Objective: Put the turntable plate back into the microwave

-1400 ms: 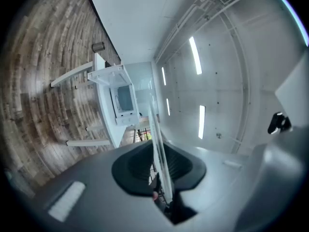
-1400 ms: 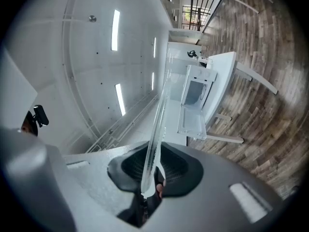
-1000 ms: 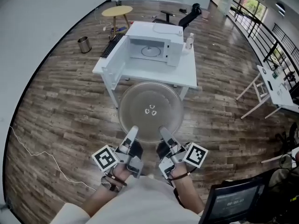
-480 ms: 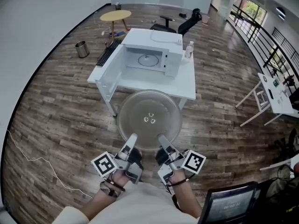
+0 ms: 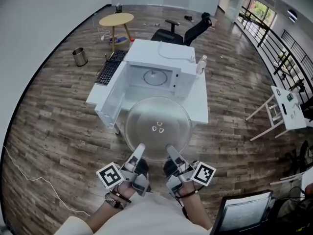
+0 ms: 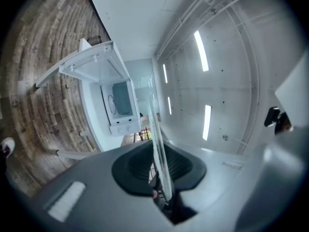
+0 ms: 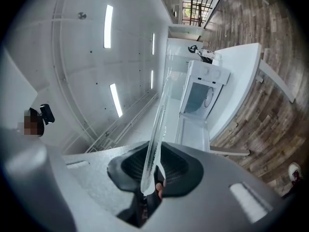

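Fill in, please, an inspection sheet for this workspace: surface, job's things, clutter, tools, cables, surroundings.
Surface: white table, partly bare.
Job's things: turntable plate, clear glass, held level in front of the microwave, door open.
Clutter: keyboard left of microwave; bottle at its right.
Tools: left tool and right tool both shut on the plate's near rim.
Cables: white cable on microwave top; thin wire on floor, left.
Surroundings: wood floor; office chair, round table, bin behind; railing at right.

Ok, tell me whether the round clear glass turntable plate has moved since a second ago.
Yes. In the head view the glass turntable plate has come nearer the open white microwave; its far rim now reaches well over the white table.
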